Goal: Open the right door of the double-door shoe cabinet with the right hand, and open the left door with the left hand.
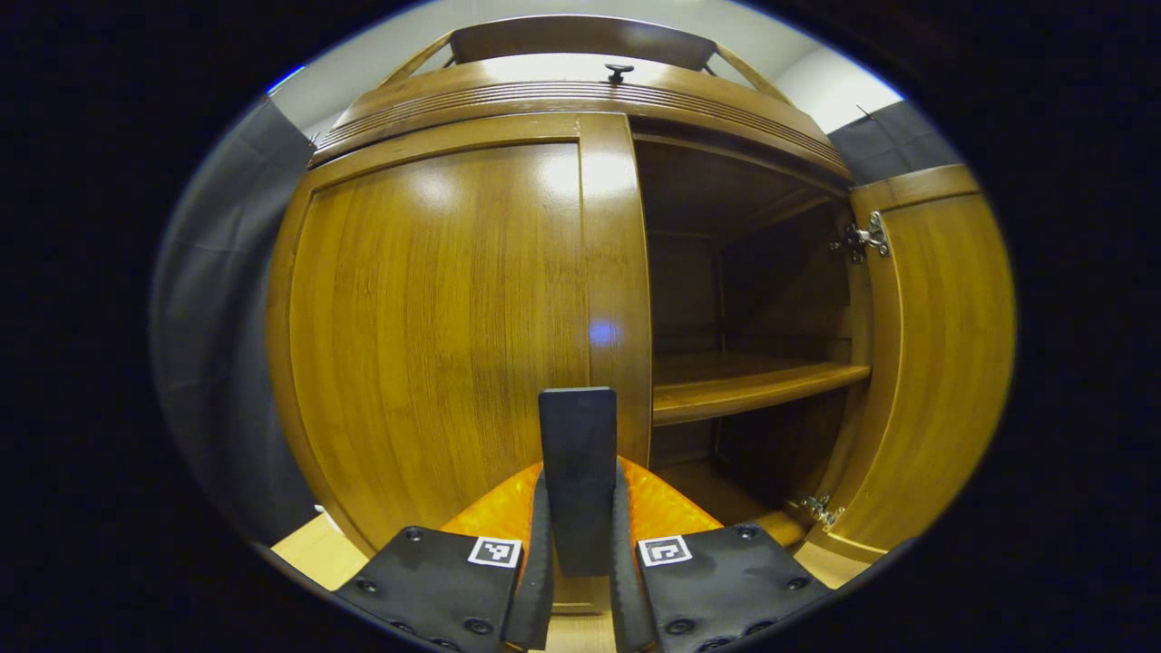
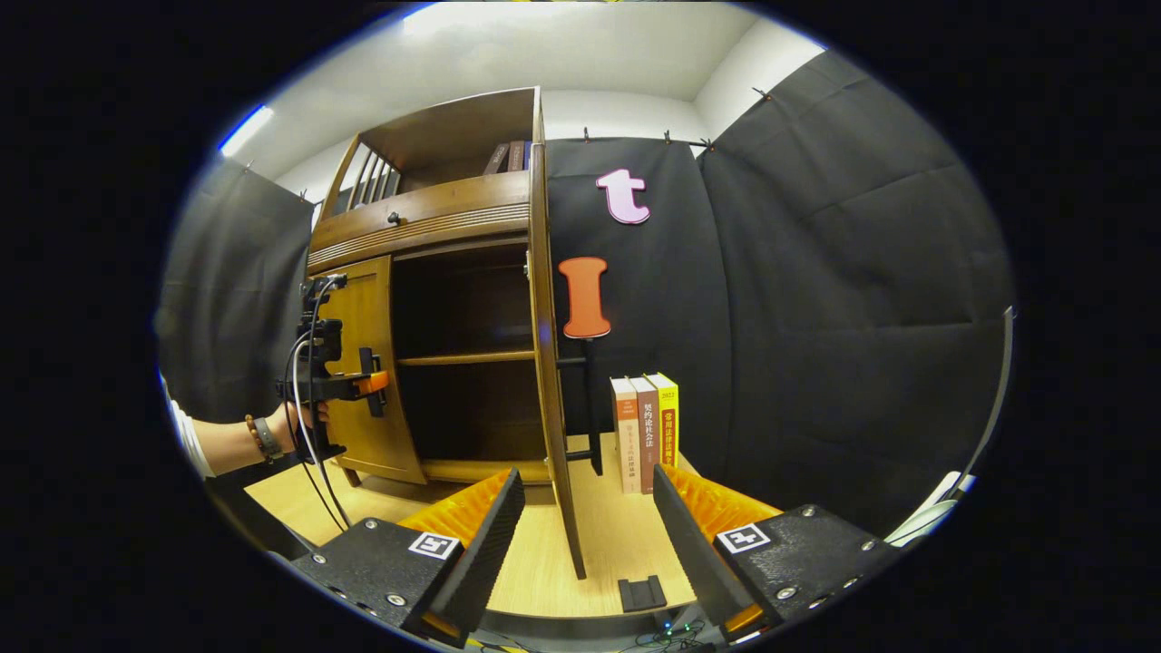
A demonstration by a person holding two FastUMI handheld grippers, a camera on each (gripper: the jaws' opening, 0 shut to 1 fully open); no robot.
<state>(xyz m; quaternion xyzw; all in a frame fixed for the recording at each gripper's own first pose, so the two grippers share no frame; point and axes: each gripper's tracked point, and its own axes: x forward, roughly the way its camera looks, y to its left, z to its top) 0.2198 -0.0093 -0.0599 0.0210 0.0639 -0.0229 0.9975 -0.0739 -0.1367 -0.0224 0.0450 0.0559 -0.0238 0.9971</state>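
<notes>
- In the left gripper view, the left gripper [image 1: 580,553] has its two fingers closed onto a dark upright handle [image 1: 578,472], one finger pressing on either side of it.
- That handle stands at the inner edge of the left door [image 1: 435,326], which is closed or nearly so against the shoe cabinet [image 1: 580,95].
- Past the door's edge the cabinet is open: a wooden shelf [image 1: 744,381] crosses the dark inside, and the right door [image 1: 934,363] is swung out on its metal hinges [image 1: 862,238].
- In the right gripper view, the right gripper [image 2: 585,535] has its fingers spread wide and grips nothing; the right door's edge [image 2: 553,363] stands between them, touching neither.
- A small black block [image 2: 641,593] lies at the near edge of the wooden tabletop [image 2: 544,580].
- Farther off, three books [image 2: 646,431] stand upright by the back edge, just right of the open door.
- At the cabinet's left side, a hand [image 2: 304,426] holds the left gripper against the left door.
</notes>
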